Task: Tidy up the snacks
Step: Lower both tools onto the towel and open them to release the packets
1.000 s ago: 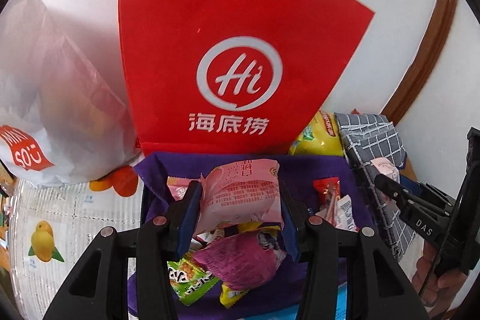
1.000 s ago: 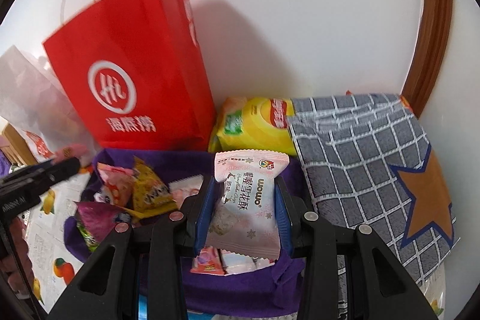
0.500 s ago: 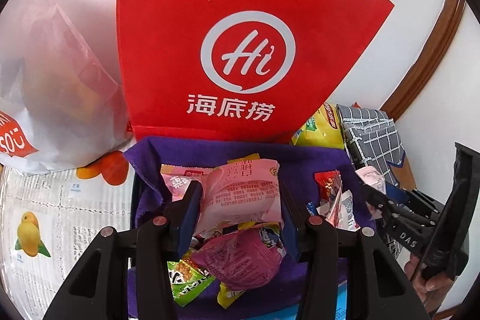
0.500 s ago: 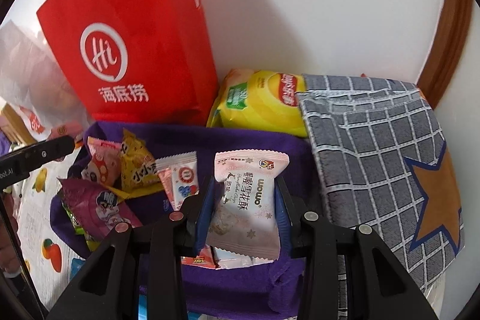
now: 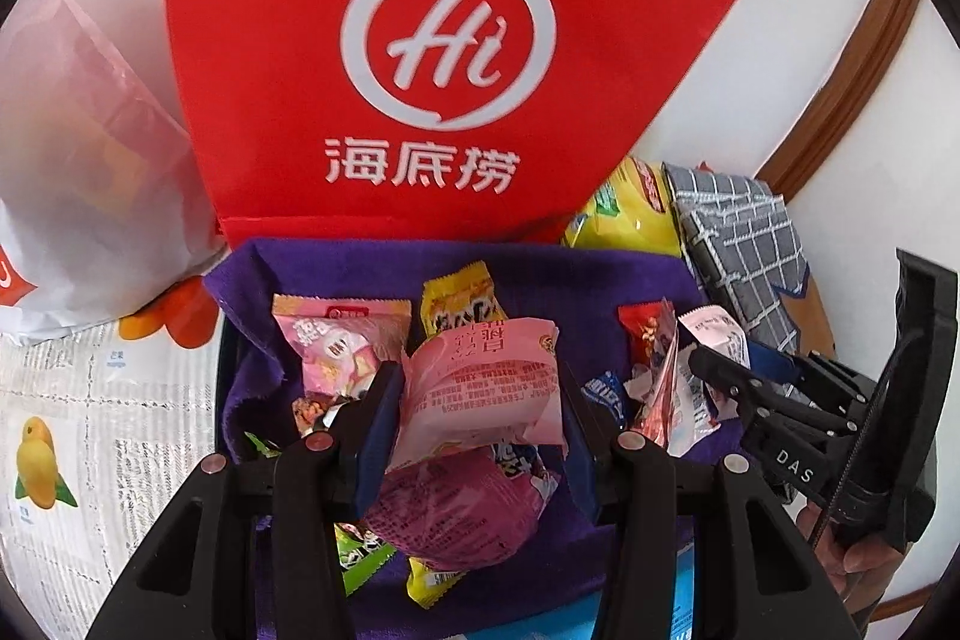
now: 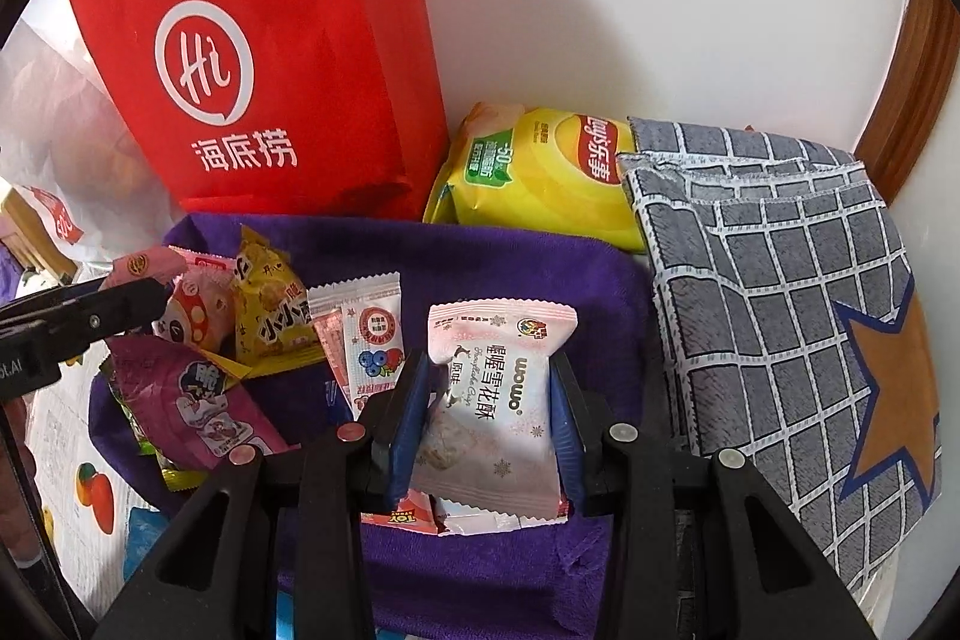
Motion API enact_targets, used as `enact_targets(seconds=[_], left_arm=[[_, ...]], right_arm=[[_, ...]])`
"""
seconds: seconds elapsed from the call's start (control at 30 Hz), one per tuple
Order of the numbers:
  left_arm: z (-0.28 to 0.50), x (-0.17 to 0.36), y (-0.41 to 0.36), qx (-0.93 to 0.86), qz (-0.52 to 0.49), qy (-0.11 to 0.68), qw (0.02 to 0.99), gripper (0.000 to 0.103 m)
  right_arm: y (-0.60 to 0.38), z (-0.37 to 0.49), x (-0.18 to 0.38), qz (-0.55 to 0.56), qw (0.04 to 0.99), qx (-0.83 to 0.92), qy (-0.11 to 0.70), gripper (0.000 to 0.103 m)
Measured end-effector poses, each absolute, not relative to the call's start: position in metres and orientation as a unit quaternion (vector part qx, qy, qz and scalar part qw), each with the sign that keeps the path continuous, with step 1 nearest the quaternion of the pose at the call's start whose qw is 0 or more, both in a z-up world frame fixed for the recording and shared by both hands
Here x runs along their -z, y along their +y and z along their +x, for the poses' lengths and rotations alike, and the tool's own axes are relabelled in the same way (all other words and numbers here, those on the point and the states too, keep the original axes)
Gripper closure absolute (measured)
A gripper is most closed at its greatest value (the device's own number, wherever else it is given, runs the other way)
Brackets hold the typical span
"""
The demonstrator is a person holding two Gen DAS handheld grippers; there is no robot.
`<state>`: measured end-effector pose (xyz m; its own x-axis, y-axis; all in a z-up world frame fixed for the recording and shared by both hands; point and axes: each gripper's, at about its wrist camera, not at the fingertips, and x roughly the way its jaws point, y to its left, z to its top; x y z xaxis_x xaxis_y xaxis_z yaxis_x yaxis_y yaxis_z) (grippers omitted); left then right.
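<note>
A purple cloth-lined tray [image 5: 372, 262] [image 6: 480, 256] holds several snack packets. My left gripper [image 5: 477, 394] is shut on a pink snack packet [image 5: 486, 388] and holds it over the tray's left part, above a magenta packet [image 5: 456, 514]. My right gripper [image 6: 489, 400] is shut on a white and pink nougat packet [image 6: 495, 400] over the tray's right part. The right gripper also shows at the right in the left wrist view [image 5: 720, 370]. The left gripper's tip shows at the left in the right wrist view [image 6: 120, 304].
A red paper bag [image 5: 444, 58] [image 6: 264, 70] stands behind the tray against the white wall. A yellow chip bag [image 6: 540, 172] and a grey checked cloth [image 6: 780, 292] lie at the right. A white plastic bag [image 5: 78, 172] sits at the left on a fruit-print table cover [image 5: 90, 430].
Both grippers have moved forward and down toward the tray, each still holding its packet. The red bag and tray contents look larger and closer.
</note>
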<state>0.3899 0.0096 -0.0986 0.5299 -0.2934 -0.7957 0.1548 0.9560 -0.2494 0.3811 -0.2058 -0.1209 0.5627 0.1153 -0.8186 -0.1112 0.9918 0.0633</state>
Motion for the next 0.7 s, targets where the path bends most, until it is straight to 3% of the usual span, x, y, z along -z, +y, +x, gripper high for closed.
enact_targets(seconds=[0.7], left_arm=[[0.393,0.107,0.004,0.121,-0.054,0.483,0.866,0.053]], right_arm=[[-0.196,0.385,0.129,-0.015,0.879,-0.063,0.472,0.062]])
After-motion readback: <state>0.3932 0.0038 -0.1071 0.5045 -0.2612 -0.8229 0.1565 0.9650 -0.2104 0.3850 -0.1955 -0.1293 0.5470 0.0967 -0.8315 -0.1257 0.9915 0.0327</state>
